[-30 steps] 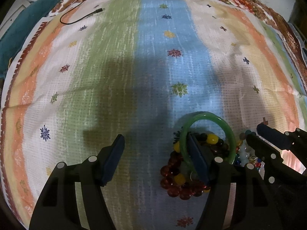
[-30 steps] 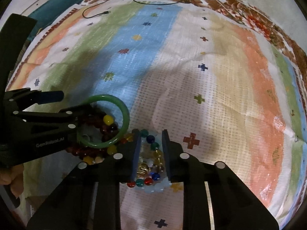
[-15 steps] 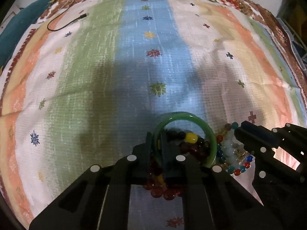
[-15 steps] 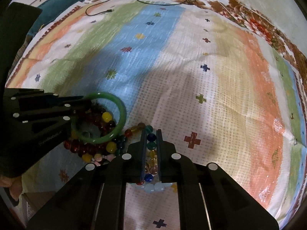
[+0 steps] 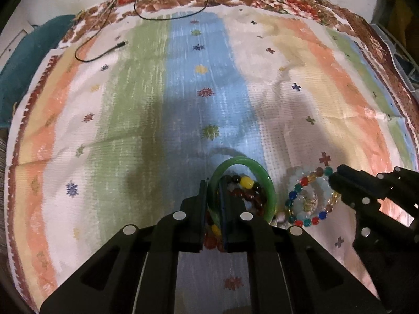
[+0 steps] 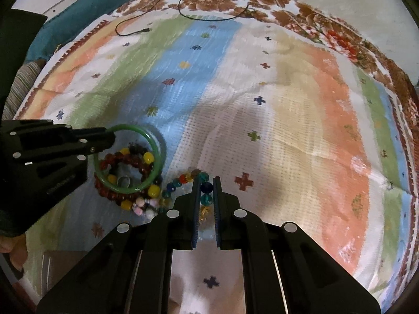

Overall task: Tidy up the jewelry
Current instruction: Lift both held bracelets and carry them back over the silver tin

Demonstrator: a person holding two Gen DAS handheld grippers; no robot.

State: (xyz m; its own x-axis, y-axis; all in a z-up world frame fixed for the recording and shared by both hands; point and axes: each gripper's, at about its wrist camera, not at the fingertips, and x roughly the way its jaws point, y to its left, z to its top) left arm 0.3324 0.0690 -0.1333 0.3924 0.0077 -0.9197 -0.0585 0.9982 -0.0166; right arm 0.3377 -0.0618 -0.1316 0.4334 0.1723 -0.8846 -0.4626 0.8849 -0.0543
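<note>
On the striped cloth (image 5: 183,83), right of its blue band, both grippers have just clamped: the left gripper (image 5: 212,183) grasps the green bangle (image 5: 269,183), the right gripper (image 6: 204,183) pinches the multicoloured bracelet (image 5: 305,181). Both seem slightly lifted, so separating the pile can begin.

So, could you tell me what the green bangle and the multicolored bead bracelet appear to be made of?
Green bangle: probably jade or glass, since it looks smooth, glossy and slightly translucent. Multicolored bead bracelet: likely glass or crystal, since its beads look clear and shiny.
</note>
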